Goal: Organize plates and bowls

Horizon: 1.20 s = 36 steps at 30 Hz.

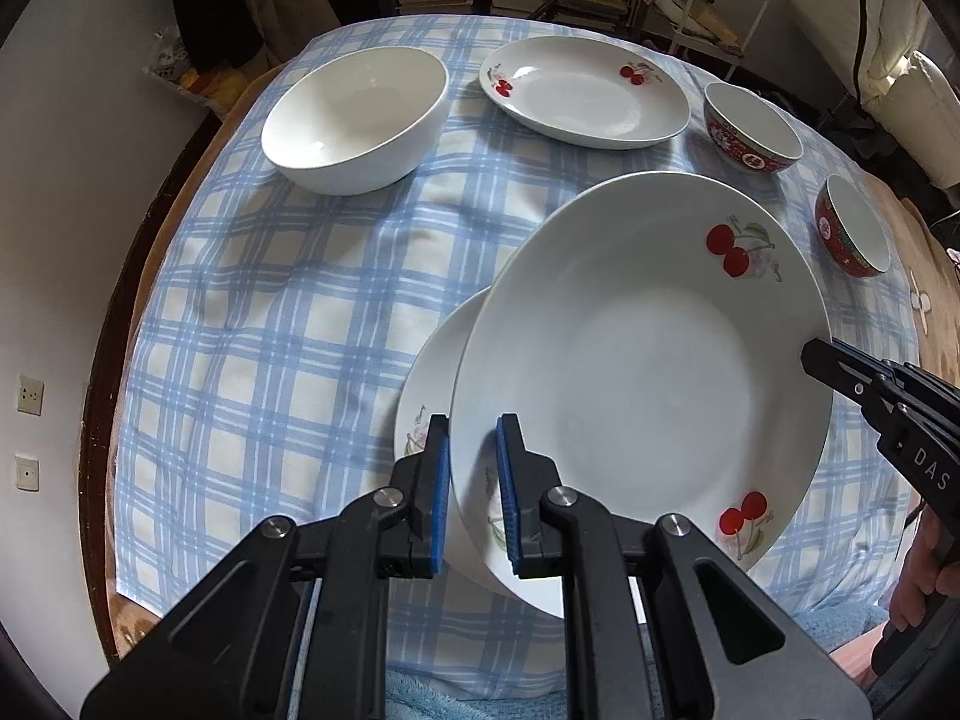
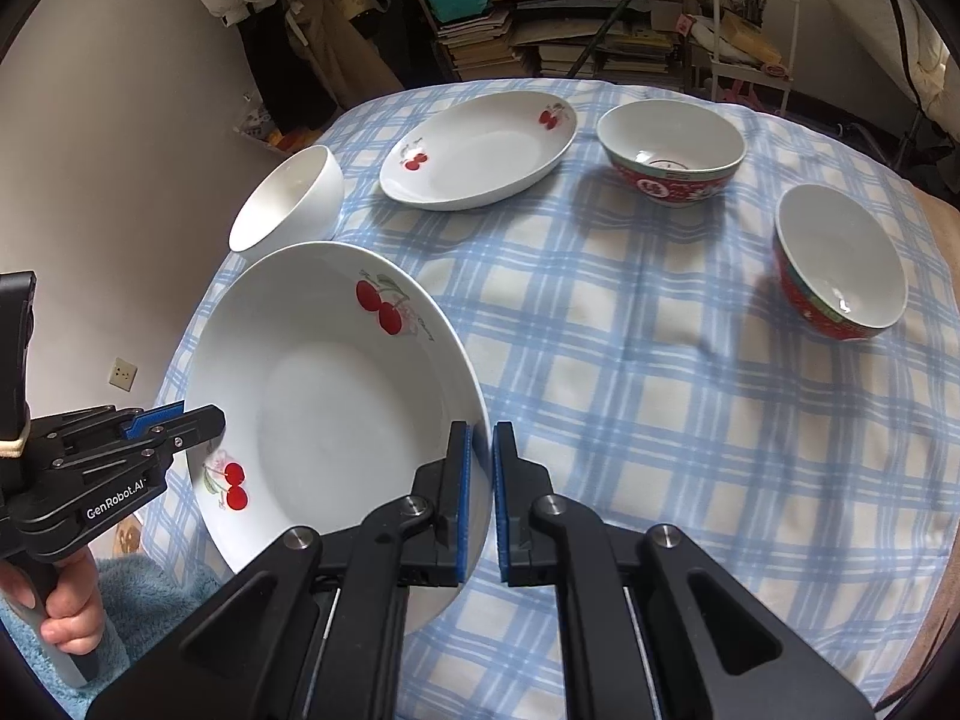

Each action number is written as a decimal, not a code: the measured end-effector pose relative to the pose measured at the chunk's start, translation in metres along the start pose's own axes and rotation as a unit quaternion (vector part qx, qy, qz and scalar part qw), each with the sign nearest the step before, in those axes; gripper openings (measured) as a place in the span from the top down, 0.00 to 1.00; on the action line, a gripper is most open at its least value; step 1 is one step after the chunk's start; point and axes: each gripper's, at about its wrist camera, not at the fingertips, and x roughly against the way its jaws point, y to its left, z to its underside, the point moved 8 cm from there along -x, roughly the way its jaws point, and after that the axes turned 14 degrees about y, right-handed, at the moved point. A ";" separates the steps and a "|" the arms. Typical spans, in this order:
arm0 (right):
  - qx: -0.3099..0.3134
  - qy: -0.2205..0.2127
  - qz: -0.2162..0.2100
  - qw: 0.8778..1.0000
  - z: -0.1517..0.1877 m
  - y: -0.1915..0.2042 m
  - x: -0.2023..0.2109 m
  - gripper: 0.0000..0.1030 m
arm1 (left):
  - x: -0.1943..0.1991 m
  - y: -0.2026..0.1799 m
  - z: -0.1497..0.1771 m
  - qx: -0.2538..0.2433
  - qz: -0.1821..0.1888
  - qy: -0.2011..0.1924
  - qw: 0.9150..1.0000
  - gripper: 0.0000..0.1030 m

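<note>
We have both grippers, left (image 1: 474, 480) and right (image 2: 480, 498), clamped on the cherry plate (image 1: 648, 360) lifted over another plate (image 1: 432, 384); a third plate (image 1: 585, 93) at twelve o'clock and three bowls remain unstacked.

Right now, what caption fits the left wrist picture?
Both grippers, left gripper and right gripper, carry a cherry plate above another plate.

**Hidden and cut-off items**

- Lower plate (image 1: 429, 384): mostly covered by the lifted cherry plate (image 1: 642, 360); only a left crescent shows in the left wrist view.
- Right gripper (image 1: 810, 357): body cut off by the frame's right edge.
- Shelf books (image 2: 480, 48): titles too small to read.
- Surface (image 2: 936, 276): near edge hidden beneath both grippers' fingers.
</note>
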 end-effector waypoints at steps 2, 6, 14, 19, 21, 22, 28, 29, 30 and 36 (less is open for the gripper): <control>-0.001 -0.004 0.005 1.000 -0.001 0.003 -0.004 0.92 | -0.005 0.005 0.002 0.008 0.016 0.009 1.000 0.86; 0.008 0.002 0.010 1.000 -0.003 0.010 -0.016 0.92 | -0.022 0.014 0.006 0.021 0.026 0.024 0.999 0.86; 0.034 0.017 0.026 0.999 -0.002 0.020 -0.040 0.92 | -0.048 0.024 0.012 0.037 0.012 0.055 0.998 0.85; 0.045 0.019 0.029 0.998 0.000 0.023 -0.049 0.92 | -0.061 0.026 0.012 0.044 0.000 0.064 0.997 0.82; 0.053 0.017 0.040 0.998 0.000 0.024 -0.051 0.92 | -0.064 0.024 0.010 0.042 -0.012 0.064 0.997 0.82; 0.055 0.016 0.043 0.997 0.000 0.024 -0.051 0.92 | -0.065 0.023 0.009 0.039 -0.019 0.063 0.997 0.82; 0.054 0.014 0.037 0.998 0.000 0.022 -0.054 0.92 | -0.064 0.023 0.009 0.045 -0.017 0.060 0.997 0.82; 0.055 0.014 0.039 0.998 0.000 0.022 -0.054 0.92 | -0.064 0.024 0.008 0.047 -0.015 0.060 0.997 0.82; 0.056 0.013 0.041 0.998 0.000 0.022 -0.054 0.92 | -0.063 0.024 0.009 0.049 -0.014 0.059 0.997 0.82; 0.047 0.011 0.024 0.999 0.002 0.019 -0.058 0.93 | -0.062 0.028 0.010 0.053 -0.019 0.057 0.997 0.82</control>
